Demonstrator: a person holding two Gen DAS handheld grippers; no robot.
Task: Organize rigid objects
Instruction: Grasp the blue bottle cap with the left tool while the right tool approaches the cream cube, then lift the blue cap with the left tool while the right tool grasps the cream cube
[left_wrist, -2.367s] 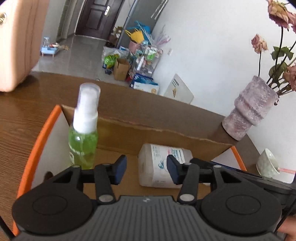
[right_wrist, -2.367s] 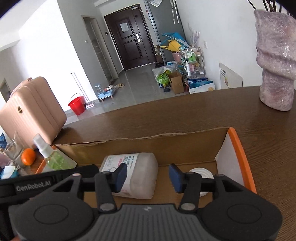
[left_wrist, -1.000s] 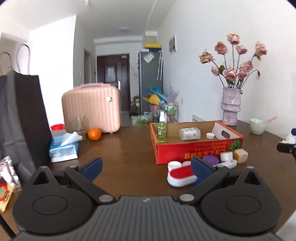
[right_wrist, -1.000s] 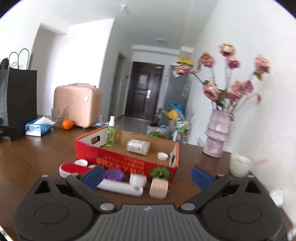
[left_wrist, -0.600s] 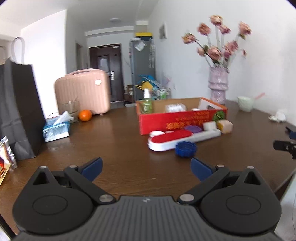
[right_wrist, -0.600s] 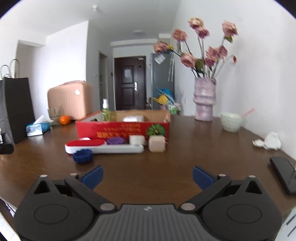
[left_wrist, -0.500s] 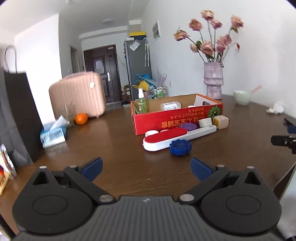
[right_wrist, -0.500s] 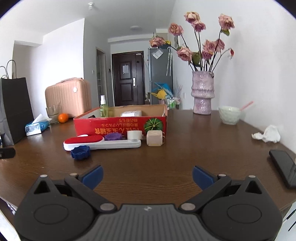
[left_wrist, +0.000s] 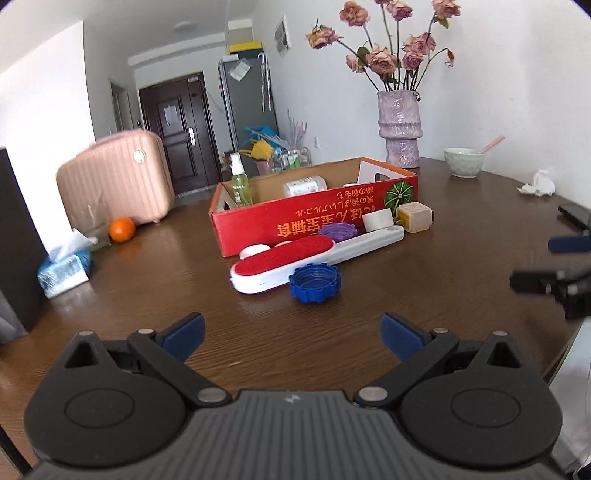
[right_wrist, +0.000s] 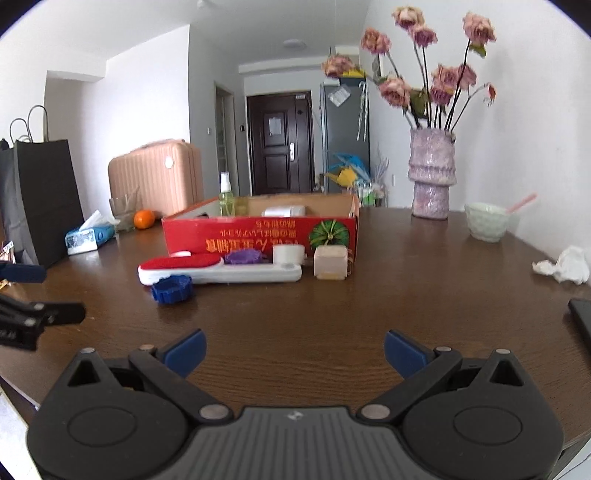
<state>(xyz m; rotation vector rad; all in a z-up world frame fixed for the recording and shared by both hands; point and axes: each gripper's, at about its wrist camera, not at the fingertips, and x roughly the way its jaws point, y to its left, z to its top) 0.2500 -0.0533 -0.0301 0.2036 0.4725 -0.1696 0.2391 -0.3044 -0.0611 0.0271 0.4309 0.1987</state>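
Observation:
A red cardboard box (left_wrist: 295, 218) (right_wrist: 258, 230) stands mid-table, holding a green spray bottle (left_wrist: 240, 182) (right_wrist: 226, 197) and a white bottle (left_wrist: 304, 186) lying on its side. In front of it lie a red-and-white lint brush (left_wrist: 295, 258) (right_wrist: 221, 271), a blue lid (left_wrist: 314, 282) (right_wrist: 171, 290), a purple lid (left_wrist: 338, 230) (right_wrist: 243, 256), a white roll (left_wrist: 376, 218) (right_wrist: 289, 254) and a beige cube (left_wrist: 413, 218) (right_wrist: 330, 266). My left gripper (left_wrist: 291, 334) is open and empty, well short of the blue lid. My right gripper (right_wrist: 293, 350) is open and empty too, nearer the table's front edge.
A purple vase (left_wrist: 399, 129) (right_wrist: 432, 177) with flowers, a pale bowl (left_wrist: 463, 162) (right_wrist: 485, 221), crumpled tissue (right_wrist: 563, 266) and a dark phone (right_wrist: 583, 325) sit to the right. At left are an orange (left_wrist: 122, 229), a tissue pack (left_wrist: 64, 271), a pink case (left_wrist: 114, 184) and a black bag (right_wrist: 40, 199).
Both grippers have pulled back out of the box to the near side of the table and opened wide. Over the last half second both crept slightly closer to the objects.

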